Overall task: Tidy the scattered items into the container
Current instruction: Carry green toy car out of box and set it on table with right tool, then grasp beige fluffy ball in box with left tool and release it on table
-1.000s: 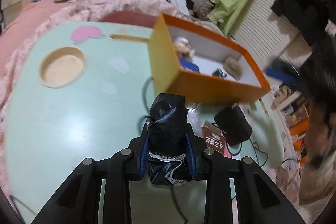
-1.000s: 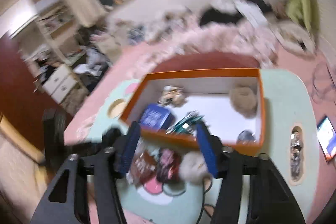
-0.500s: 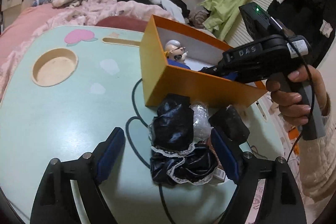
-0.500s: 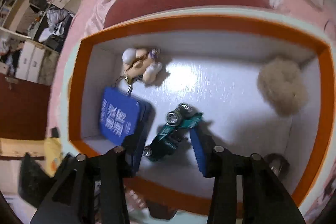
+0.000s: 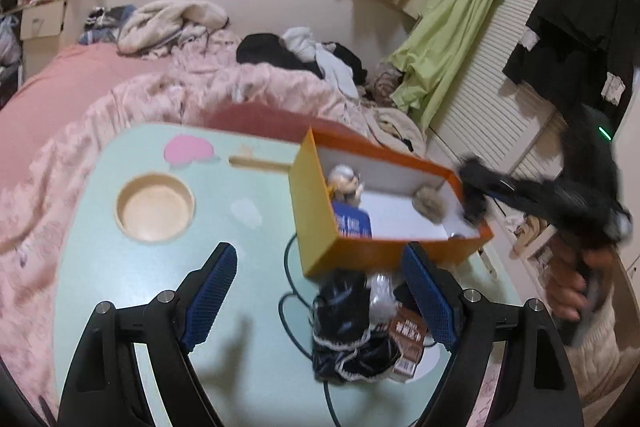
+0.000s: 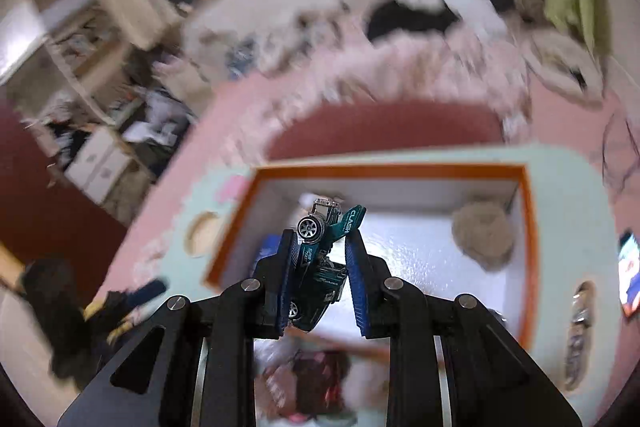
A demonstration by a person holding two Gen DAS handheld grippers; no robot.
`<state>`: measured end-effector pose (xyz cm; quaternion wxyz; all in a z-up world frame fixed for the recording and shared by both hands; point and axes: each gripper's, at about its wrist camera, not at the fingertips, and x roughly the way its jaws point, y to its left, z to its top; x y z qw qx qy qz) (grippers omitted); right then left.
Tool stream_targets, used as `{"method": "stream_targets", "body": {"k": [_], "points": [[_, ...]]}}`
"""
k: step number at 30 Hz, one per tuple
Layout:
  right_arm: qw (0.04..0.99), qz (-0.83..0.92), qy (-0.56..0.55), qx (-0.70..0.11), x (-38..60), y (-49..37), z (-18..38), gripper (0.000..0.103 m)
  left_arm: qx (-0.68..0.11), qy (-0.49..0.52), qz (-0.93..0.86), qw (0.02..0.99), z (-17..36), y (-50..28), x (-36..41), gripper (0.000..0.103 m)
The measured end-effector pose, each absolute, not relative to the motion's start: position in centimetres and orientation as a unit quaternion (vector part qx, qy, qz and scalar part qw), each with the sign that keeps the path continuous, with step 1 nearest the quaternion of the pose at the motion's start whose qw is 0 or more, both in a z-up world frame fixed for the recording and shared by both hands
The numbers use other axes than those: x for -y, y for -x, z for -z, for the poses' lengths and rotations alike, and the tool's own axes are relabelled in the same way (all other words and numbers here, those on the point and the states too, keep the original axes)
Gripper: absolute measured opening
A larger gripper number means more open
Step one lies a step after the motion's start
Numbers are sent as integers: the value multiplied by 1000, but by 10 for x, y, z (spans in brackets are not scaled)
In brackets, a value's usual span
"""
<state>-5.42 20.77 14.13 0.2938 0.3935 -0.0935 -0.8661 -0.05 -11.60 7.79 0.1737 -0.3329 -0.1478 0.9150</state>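
The right tool (image 6: 320, 267) is pinching a small teal toy car (image 6: 320, 255) between its blue pads, nose up and tilted, and it is hanging above the orange container (image 6: 527, 227); the car is not lying on the white floor of the container. The left tool (image 5: 320, 303) is standing with its pads spread wide and nothing is between them; it is hovering over the pale green counter (image 5: 120, 267), near its front part. Just ahead of this tool, a black cloth with white lace trim (image 5: 352, 343) is lying on the counter beside a crumpled clear wrapper (image 5: 380, 295) and a brown packet (image 5: 408, 343), all touching or almost touching the near wall of the container. A dark cable (image 5: 292, 307) is curling under them. Inside the container a blue pouch (image 5: 352, 223) is sitting in the near left corner, a small figure (image 5: 344, 183) is lying just beyond it, and a beige fluffy ball (image 6: 482, 239) is resting at the far right corner. The middle of the container floor is staying open. The left half of the counter, around the round wooden recess (image 5: 154, 207), is giving wide room for moving, while the right edge is crowded. In the left view the right tool is appearing blurred over the right rim, held by a hand (image 5: 576, 283). A pink bed (image 5: 80, 95) is lying behind the counter.
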Motion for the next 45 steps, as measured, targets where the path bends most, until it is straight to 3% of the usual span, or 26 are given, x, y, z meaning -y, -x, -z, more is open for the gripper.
{"method": "stream_targets", "body": {"k": [4, 11, 18, 20, 24, 28, 31, 32, 34, 36, 41, 45], "points": [[305, 856, -412, 72, -232, 21, -136, 26, 136, 333, -916, 177, -96, 14, 110, 83], [224, 837, -494, 76, -245, 10, -58, 26, 128, 375, -887, 236, -118, 61, 54, 82], [204, 880, -420, 82, -229, 14, -52, 26, 70, 465, -835, 285, -105, 126, -52, 75], [200, 886, -407, 93, -231, 11, -53, 30, 65, 494, -820, 281, -94, 140, -73, 74], [201, 899, -366, 133, -249, -8, -52, 54, 65, 546, -792, 265, -67, 168, -107, 66], [212, 888, -377, 155, -254, -10, -45, 55, 49, 566, -786, 243, -51, 179, -127, 62], [222, 878, -390, 169, -250, -4, -40, 55, 40, 567, -789, 232, -42, 182, -132, 53], [224, 876, -393, 170, -251, -3, -38, 55, 22, 565, -794, 226, -42, 182, -134, 43], [226, 873, -397, 174, -251, -1, -37, 55, -5, 556, -799, 228, -44, 180, -137, 40], [229, 872, -397, 175, -255, -3, -35, 55, 3, 560, -793, 239, -45, 179, -129, 25], [229, 869, -398, 184, -257, -4, -34, 55, 47, 500, -823, 266, -66, 162, -98, 16], [228, 870, -398, 182, -256, -7, -33, 55, 73, 455, -847, 266, -88, 139, -66, 15]]}}
